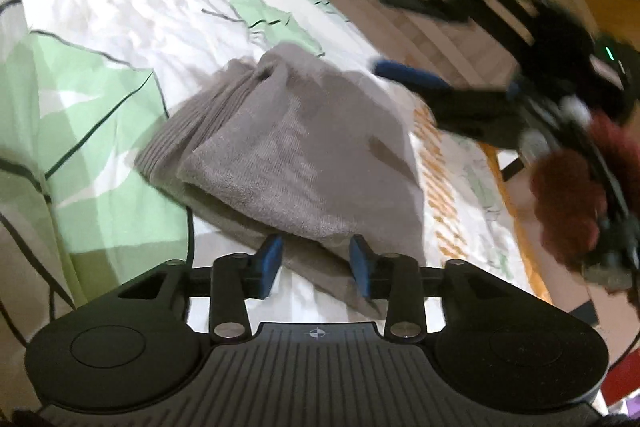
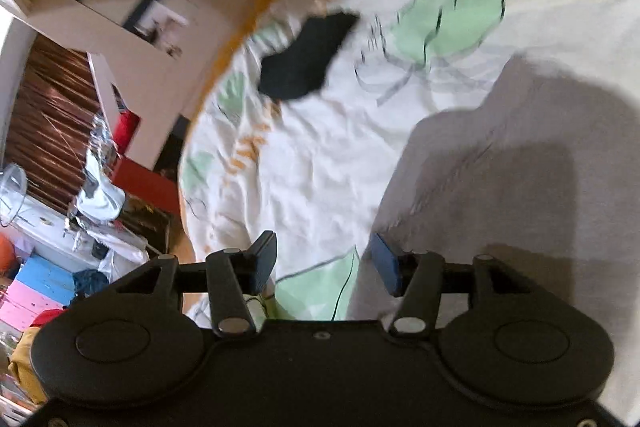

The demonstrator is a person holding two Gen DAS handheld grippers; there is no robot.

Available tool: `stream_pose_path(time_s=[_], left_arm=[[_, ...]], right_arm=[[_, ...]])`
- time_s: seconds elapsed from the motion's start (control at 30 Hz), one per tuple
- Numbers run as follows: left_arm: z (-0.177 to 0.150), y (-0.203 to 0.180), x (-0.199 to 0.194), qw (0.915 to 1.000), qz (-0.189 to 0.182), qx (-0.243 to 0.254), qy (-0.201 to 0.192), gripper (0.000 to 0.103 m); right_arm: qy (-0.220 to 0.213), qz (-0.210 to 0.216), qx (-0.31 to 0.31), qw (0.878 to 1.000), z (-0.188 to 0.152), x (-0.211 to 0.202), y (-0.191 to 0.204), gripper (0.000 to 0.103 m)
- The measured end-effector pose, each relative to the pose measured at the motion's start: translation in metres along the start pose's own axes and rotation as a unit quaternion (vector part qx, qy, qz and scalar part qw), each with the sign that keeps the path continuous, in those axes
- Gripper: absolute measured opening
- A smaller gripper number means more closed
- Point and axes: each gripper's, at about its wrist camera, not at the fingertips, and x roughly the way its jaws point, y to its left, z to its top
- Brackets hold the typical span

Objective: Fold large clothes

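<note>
1. The folded grey sweater [image 1: 288,147] lies on the bed [image 1: 100,27], directly ahead of the left hand-held gripper [image 1: 316,263], whose jaws are spread, empty, at its near edge.
2. The right hand-held gripper [image 2: 324,263], also spread and empty, has the sweater to its right; the left is nearer.

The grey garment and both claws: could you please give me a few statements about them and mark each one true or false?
1. The grey garment lies folded on the bedsheet. True.
2. The left claw is shut on the garment. False: its jaws stand apart, with nothing between them.
3. A black garment lies on the sheet apart from the grey one. True.
4. The right claw holds the black garment. False: it is open and empty.
5. The bedsheet is plain blue. False: it is white with green leaf shapes.
</note>
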Motion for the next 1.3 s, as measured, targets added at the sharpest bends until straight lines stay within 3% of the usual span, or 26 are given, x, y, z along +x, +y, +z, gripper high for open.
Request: stream_pose_path(time_s=[0.1, 0.37, 0.5, 0.57, 0.6, 0.73, 0.87, 0.93, 1.03, 1.13, 1.3], left_arm=[[0.005, 0.001, -0.003, 1.0, 0.004, 0.004, -0.008, 0.057], [0.021, 0.024, 0.001, 0.9977, 0.034, -0.05, -0.031, 0.057], [0.03, 0.031, 0.008, 0.9966, 0.022, -0.067, -0.043, 0.054], [0.036, 0.032, 0.012, 0.9968, 0.011, -0.061, -0.052, 0.008], [0.039, 0.032, 0.012, 0.9965, 0.022, -0.057, -0.057, 0.007], [0.049, 0.035, -0.001, 0.9944, 0.034, -0.06, -0.08, 0.007], [0.047, 0.04, 0.001, 0.9951, 0.053, -0.057, -0.061, 0.008], [0.042, 0.041, 0.004, 0.995, 0.067, -0.051, -0.053, 0.008], [0.037, 0.042, 0.007, 0.9946, 0.089, -0.042, -0.032, 0.013], [0.041, 0.037, -0.003, 0.9964, 0.078, -0.031, -0.013, 0.02], [0.054, 0.01, -0.04, 0.9981, 0.044, 0.041, -0.011, 0.032]], right_arm=[[-0.032, -0.016, -0.007, 0.999, -0.003, -0.037, -0.008, 0.061], [-0.075, -0.1, -0.034, 0.992, -0.054, -0.095, -0.038, 0.061], [-0.071, -0.136, -0.059, 0.986, -0.087, -0.099, -0.043, 0.061], [-0.069, -0.145, -0.059, 0.985, -0.101, -0.1, -0.046, 0.061], [-0.07, -0.145, -0.053, 0.986, -0.105, -0.1, -0.049, 0.061], [-0.088, -0.141, -0.015, 0.986, -0.108, -0.104, -0.061, 0.061], [-0.091, -0.142, -0.025, 0.985, -0.105, -0.093, -0.061, 0.061], [-0.068, -0.149, -0.043, 0.986, -0.108, -0.074, -0.059, 0.061], [0.007, -0.18, -0.066, 0.981, -0.119, -0.035, -0.063, 0.061], [0.014, -0.184, -0.096, 0.978, -0.126, -0.03, -0.053, 0.061], [-0.01, -0.175, -0.097, 0.98, -0.116, -0.06, -0.046, 0.063]])
